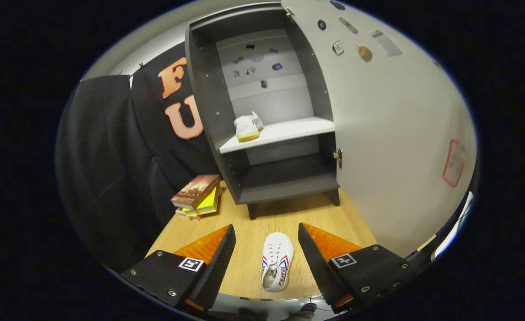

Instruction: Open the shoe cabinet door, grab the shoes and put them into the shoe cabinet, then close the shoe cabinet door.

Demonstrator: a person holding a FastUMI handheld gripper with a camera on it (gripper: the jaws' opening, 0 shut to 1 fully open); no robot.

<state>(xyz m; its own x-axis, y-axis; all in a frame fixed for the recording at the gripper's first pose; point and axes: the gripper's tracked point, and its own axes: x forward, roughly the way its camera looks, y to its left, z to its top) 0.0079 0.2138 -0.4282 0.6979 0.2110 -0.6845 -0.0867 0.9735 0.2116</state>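
The gripper [266,232] hangs above a wooden table [253,218] with its fingers spread wide and nothing between the pads; neither finger touches anything. A white shoe [277,261] with striped sides lies flat on the table in the gap between the fingers, closer to the finger at 3 o'clock, toe pointing to 12 o'clock toward the cabinet [262,111]. Its heel end sits near the table's near edge.

The cabinet stands beyond the fingers at 12 o'clock, its door [391,133] swung fully open to 2 o'clock, showing a pale inner face with a few stickers too small to make out. On the cabinet's light middle shelf [289,131] a second white shoe [248,126] rests at the shelf's left end, its sole edge facing out. The compartment under the shelf is dark. Small marks on the cabinet's back panel are too blurred to identify.

A short stack of books [197,196] lies on the table at 10 o'clock of the gripper, just beside the cabinet's lower left corner. Below the table's near edge some objects are cut off and unclear.
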